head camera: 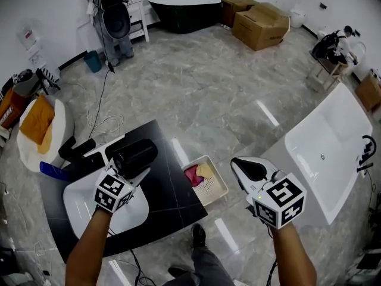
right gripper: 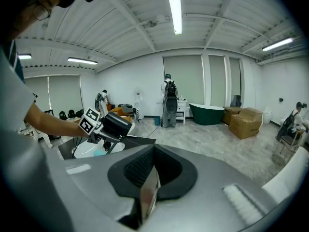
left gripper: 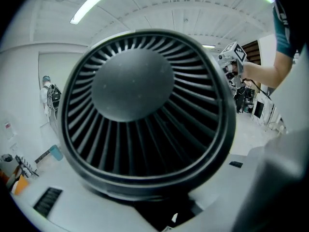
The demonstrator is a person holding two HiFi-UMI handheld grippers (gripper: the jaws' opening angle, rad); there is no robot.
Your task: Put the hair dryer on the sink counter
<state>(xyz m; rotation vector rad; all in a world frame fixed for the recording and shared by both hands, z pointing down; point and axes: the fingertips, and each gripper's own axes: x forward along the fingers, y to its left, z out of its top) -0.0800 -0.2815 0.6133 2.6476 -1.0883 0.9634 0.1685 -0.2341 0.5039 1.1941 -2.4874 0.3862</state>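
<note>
Left gripper point(head camera: 132, 170) pinches the dryer point(head camera: 137, 154), which hangs over the black counter point(head camera: 172, 189), not yet set down.

Placing looks like the step in hand: the dryer sits in the jaws with its grille end filling the left gripper view, above the counter's back part beside the white basin point(head camera: 77, 204). Next, I judge, it must go down onto bare black top, clear of the basin, before the jaws let go, or it may roll in. What the basin holds I cannot tell. On the floor just right of the counter, a basket point(head camera: 219, 174) holds a pink cloth point(head camera: 193, 176) and a yellow one point(head camera: 204, 170). Right gripper point(head camera: 238, 164) hangs over the floor, jaws pressed together on nothing. Farthest right, a white tub point(head camera: 351, 118) shows only its drain.
</note>
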